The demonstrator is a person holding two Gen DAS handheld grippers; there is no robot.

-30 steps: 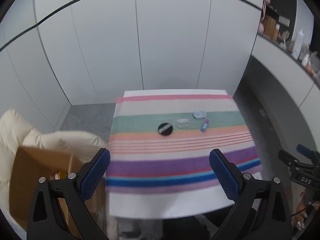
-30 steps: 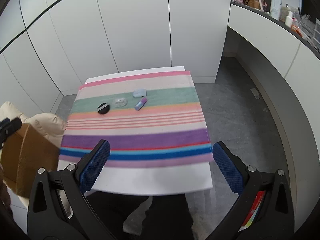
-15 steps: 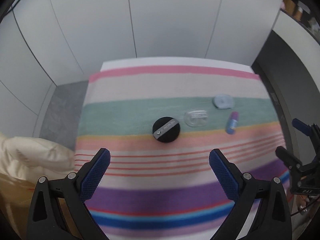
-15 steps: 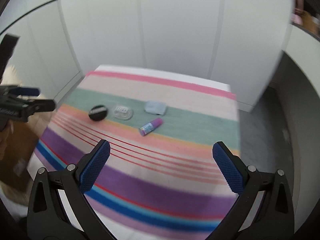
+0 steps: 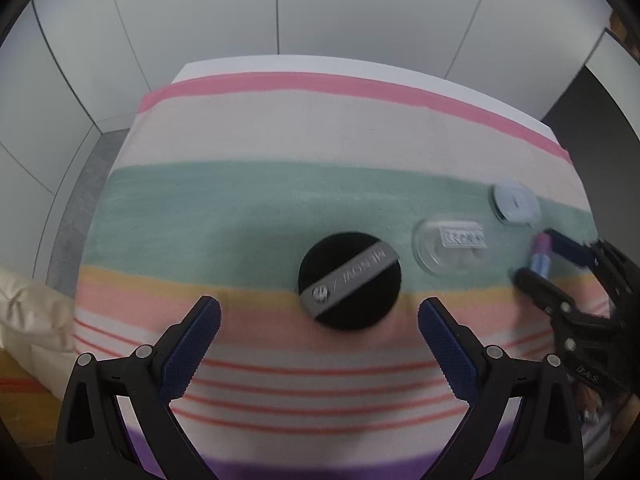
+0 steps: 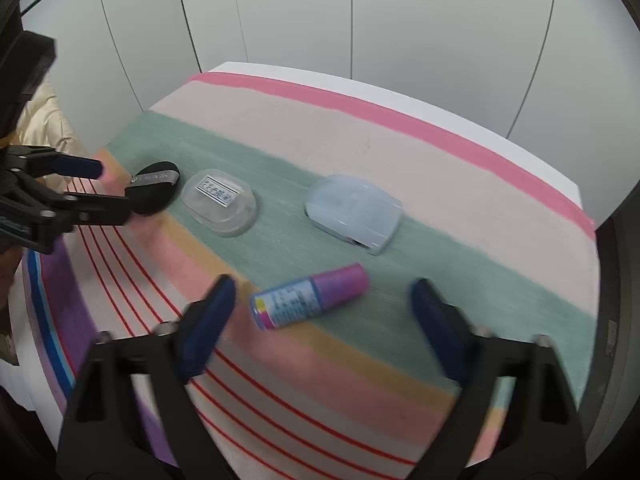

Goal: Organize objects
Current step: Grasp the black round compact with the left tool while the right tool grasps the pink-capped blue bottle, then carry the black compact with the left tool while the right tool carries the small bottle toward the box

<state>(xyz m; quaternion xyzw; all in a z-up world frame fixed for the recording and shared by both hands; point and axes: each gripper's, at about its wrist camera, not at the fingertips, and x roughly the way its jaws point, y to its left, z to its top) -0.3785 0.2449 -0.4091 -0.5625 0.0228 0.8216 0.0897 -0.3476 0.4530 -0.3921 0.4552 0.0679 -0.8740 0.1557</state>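
Note:
A black round puff with a grey band (image 5: 349, 280) lies on the striped cloth (image 5: 280, 140), just ahead of my open left gripper (image 5: 319, 312). To its right lie a clear oval case (image 5: 450, 246), a pale blue case (image 5: 514, 202) and a purple-capped blue tube (image 5: 541, 254). In the right wrist view my open right gripper (image 6: 322, 294) straddles the tube (image 6: 310, 296), which lies on its side. Beyond it are the pale blue case (image 6: 354, 212), the clear case (image 6: 220, 202) and the black puff (image 6: 154, 192), with the left gripper (image 6: 102, 186) at the puff.
The cloth (image 6: 400, 152) covers a white table whose far edge stands close to white cabinet doors (image 5: 280, 8). A cream padded item (image 5: 32, 312) and a brown box lie off the table's left side. Grey floor shows at the left.
Both grippers have moved forward and down to the objects. The left one has come up to the black puff, the right one to the tube. Both stay open.

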